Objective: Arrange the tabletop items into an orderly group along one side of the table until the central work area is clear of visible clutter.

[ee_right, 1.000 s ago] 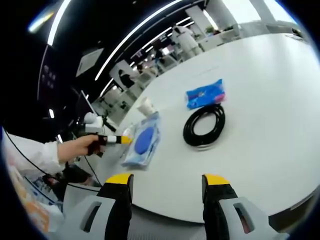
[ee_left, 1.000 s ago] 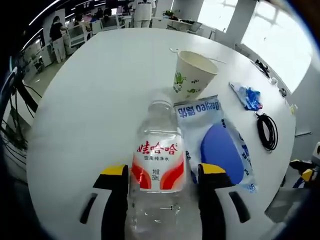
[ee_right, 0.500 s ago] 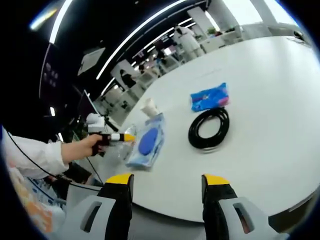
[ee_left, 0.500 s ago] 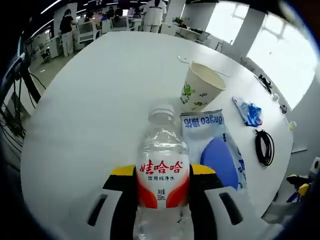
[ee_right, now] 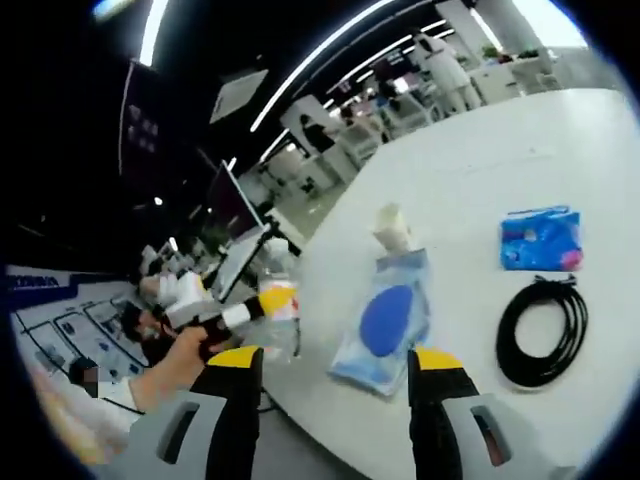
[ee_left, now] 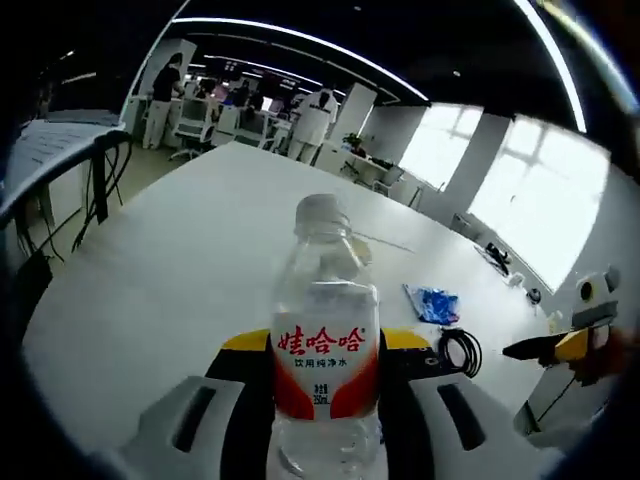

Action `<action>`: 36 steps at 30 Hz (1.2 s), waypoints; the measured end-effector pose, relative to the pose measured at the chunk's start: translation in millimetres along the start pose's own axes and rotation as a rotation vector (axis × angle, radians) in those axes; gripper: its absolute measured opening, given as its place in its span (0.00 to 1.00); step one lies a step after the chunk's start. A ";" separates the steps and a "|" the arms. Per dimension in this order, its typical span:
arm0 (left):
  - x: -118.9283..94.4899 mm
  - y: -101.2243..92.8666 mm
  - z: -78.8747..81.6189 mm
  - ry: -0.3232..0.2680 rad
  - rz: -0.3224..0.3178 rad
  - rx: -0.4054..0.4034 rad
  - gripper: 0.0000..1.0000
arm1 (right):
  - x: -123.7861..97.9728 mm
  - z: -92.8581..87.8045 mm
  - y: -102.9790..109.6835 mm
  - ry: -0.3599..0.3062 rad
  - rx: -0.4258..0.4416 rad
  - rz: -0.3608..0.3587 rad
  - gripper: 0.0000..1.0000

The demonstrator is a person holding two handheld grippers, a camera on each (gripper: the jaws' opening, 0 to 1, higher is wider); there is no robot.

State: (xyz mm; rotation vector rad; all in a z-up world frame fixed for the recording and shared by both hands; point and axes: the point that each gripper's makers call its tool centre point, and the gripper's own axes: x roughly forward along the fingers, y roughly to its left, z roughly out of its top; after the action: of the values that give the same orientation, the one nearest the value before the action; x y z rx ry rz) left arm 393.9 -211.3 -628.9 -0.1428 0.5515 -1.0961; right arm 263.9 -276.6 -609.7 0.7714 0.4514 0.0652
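Lifted since a second ago, the water bottle [ee_left: 326, 370] now stands upright between the yellow-tipped jaws of the left claw [ee_left: 325, 350], clamped at its red label, low centre in the left gripper view, where it earlier lay on the bench [ee_left: 200, 270]. Its cap hides most of the paper cup [ee_left: 357, 250] behind. Right of it lie the blue snack packet [ee_left: 433, 304] and coiled black cable [ee_left: 459, 350]. In the right gripper view the right claw [ee_right: 335, 362] hangs wide with nothing between its jaws at the bottom; just above it sits the blue-disc pouch [ee_right: 386, 322], with the cable and packet to the right and a hand [ee_right: 180, 360] holding the bottle at left.
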 end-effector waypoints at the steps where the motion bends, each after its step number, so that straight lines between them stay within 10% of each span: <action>1: -6.3 -10.9 7.1 -0.025 -0.021 0.039 0.37 | 12.8 3.5 11.2 0.005 0.006 0.037 0.61; 6: -23.7 -55.9 31.7 -0.136 -0.142 0.107 0.38 | 55.6 3.9 54.9 0.056 -0.019 0.171 0.63; 8: -30.7 -43.4 37.8 -0.158 -0.079 0.038 0.37 | 56.8 5.1 70.2 0.059 -0.010 0.226 0.60; 15: -44.8 -54.5 30.6 -0.171 -0.150 0.115 0.38 | 52.8 2.4 99.7 0.049 -0.053 0.341 0.68; 19: -45.3 -86.2 20.3 -0.161 -0.251 0.211 0.38 | 60.0 13.5 102.7 0.028 -0.037 0.337 0.68; 25: -39.1 -112.0 20.0 -0.155 -0.289 0.247 0.39 | 63.0 4.7 104.7 0.075 -0.276 0.296 0.54; 36: -30.8 -121.1 15.4 -0.099 -0.306 0.373 0.41 | 46.8 16.8 91.7 -0.017 -0.385 0.218 0.43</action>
State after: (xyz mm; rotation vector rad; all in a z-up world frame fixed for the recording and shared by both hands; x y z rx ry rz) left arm 293.7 -242.9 -559.4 0.0466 0.2320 -1.4627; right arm 322.9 -211.3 -553.6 0.4387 0.3236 0.3396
